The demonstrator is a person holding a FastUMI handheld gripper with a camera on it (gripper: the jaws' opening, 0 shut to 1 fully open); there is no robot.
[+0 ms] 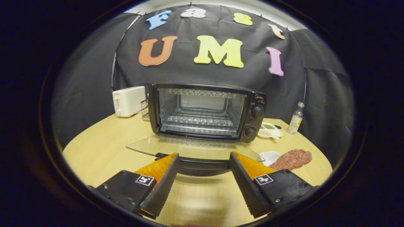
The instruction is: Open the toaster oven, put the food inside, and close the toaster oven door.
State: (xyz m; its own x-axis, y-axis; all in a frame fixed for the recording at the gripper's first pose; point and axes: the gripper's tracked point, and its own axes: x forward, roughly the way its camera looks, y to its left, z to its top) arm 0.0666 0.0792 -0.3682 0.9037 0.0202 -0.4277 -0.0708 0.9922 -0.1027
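tongs [204, 156] spread wide, gripping nothing | toaster oven [206, 112] door [189, 148] down, handle [203, 163] between fingertips | brand unreadable

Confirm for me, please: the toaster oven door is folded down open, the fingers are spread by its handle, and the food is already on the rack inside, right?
Not quite. In the gripper view the food still lies on the table, beyond the fingers, and the rack is bare. The rest holds: the toaster oven door is folded down open, and the gripper is spread by the handle.
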